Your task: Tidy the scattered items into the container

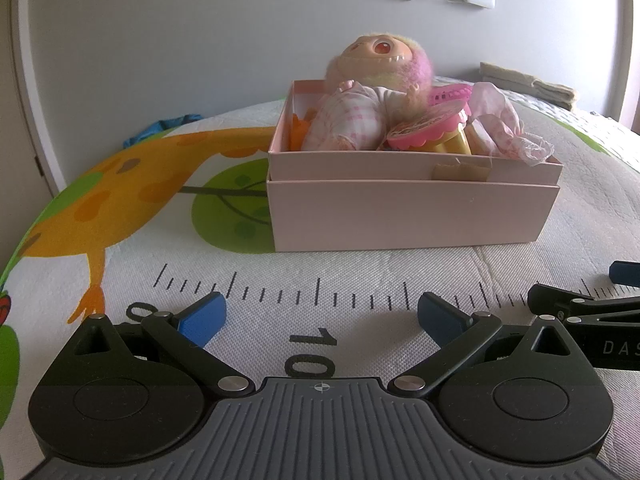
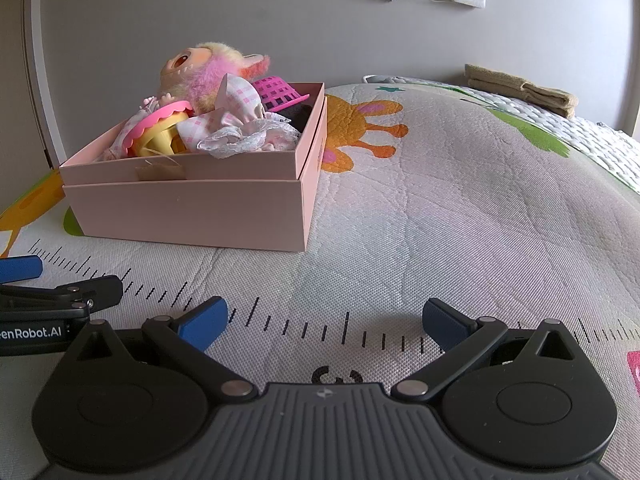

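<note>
Both grippers sit low over the play mat [image 2: 460,216], jaws spread wide and nothing between them: the left gripper [image 1: 322,320] hangs over the printed ruler marks, the right gripper [image 2: 324,322] just beside it, close enough that each shows at the edge of the other's view. Ahead of both stands the pink box [image 1: 408,216], well apart from the fingertips, its long side running across the left view almost square on. From the left gripper it lies straight ahead and a touch right; from the right gripper it sits ahead and off to the left, so the left hand looks the better lined up on it, though neither is plainly nearer. And the box is loaded: the fuzzy pink-haired doll [image 1: 372,92] lies on top with its head over the far rim, the pink-and-yellow toy [image 1: 432,132] beside it, checked cloth [image 2: 236,128] spilling toward the near wall. The right view adds what the left barely shows, a magenta basket [image 2: 280,94] and something dark tucked at the box's far end, plus open mat to the right with no loose toy on it. The left view alone catches a crumpled blue thing [image 1: 160,130] far off to the left on the mat; judging by that, it may be the last stray, but it is too small to identify.
</note>
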{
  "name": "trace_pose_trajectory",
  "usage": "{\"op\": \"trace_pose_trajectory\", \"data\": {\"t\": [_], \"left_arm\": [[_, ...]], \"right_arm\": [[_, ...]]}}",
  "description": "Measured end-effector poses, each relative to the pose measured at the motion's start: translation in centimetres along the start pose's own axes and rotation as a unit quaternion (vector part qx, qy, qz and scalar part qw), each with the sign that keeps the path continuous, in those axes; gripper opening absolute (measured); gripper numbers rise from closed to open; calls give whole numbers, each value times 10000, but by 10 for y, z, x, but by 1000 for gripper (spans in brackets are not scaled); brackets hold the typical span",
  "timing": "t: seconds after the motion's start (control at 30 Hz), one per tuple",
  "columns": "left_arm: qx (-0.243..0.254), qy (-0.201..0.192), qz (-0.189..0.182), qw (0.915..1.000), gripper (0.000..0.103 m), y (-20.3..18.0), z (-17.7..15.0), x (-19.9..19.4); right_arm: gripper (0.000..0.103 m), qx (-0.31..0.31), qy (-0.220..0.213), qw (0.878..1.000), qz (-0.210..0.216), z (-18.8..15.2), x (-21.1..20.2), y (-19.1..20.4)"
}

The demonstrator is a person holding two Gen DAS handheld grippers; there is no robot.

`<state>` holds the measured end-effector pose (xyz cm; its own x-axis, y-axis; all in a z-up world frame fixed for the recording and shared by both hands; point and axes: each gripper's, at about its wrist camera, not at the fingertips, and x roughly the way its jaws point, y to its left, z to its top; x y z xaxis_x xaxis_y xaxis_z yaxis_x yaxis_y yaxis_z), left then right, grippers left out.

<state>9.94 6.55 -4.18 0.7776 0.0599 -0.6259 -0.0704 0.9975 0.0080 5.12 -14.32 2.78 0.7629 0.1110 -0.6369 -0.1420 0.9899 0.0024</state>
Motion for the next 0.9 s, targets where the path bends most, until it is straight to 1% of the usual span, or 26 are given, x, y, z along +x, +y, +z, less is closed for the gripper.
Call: {"op": "trace_pose_trajectory", "data": {"t": [0.43,0.77,0.9], "left_arm": [[0,-1,-2,10000,103,3,0,2],[10,-15,1,10000,103,20,-3,3],[10,-14,2,10000,103,20,-3,2]], "right_arm": [[103,-1,-3,10000,-3,-1,0,0],[103,28,-3,10000,14,0,0,-1],[103,26,-4,10000,13,2,1,-1]]}}
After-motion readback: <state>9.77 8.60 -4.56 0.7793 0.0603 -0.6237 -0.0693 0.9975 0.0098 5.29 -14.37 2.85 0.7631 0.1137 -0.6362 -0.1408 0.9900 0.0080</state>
